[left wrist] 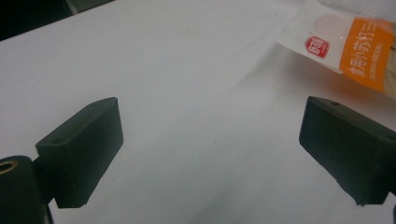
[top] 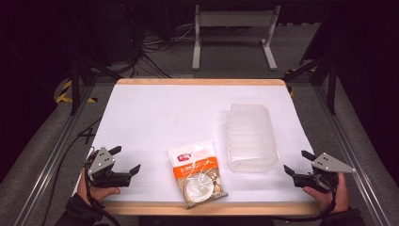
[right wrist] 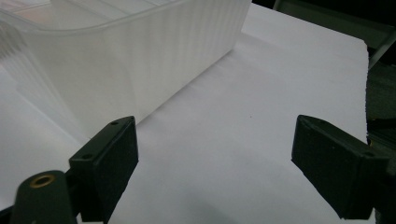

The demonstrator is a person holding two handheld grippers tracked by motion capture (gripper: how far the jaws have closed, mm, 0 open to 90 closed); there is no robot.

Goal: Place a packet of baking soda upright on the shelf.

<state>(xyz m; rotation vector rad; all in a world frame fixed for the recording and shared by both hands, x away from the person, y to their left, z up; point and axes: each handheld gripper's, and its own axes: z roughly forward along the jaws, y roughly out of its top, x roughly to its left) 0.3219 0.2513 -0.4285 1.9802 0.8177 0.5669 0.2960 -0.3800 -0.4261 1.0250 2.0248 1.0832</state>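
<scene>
One snack packet [top: 197,174] lies flat at the near edge of the desk [top: 155,113], roughly midway between the two grippers and touching neither. White top, orange band with printed characters, clear lower window showing pale contents. It sits slightly askew, lower end almost at the wooden front lip.

Just right of the packet and a little farther: a translucent ribbed plastic container [top: 251,136], open side up, long axis running near to far. A narrow strip of desk separates the two.

Left gripper [top: 127,160] near the left front corner, held in a hand [top: 96,190], jaws spread wide and released, nothing between them. In the left gripper view the jaws frame bare white surface; the packet's [left wrist: 348,49] orange corner shows at upper right, beyond the right-hand jaw, apart from it.

Right gripper [top: 296,162] near the right front corner, also in a hand [top: 329,193], jaws spread, released, empty. In the right gripper view the container [right wrist: 130,60] wall stands just beyond the left-hand jaw, near but not touching.

Beyond the desk's far edge: dark floor, cables [top: 150,52], a white metal frame [top: 233,33].
</scene>
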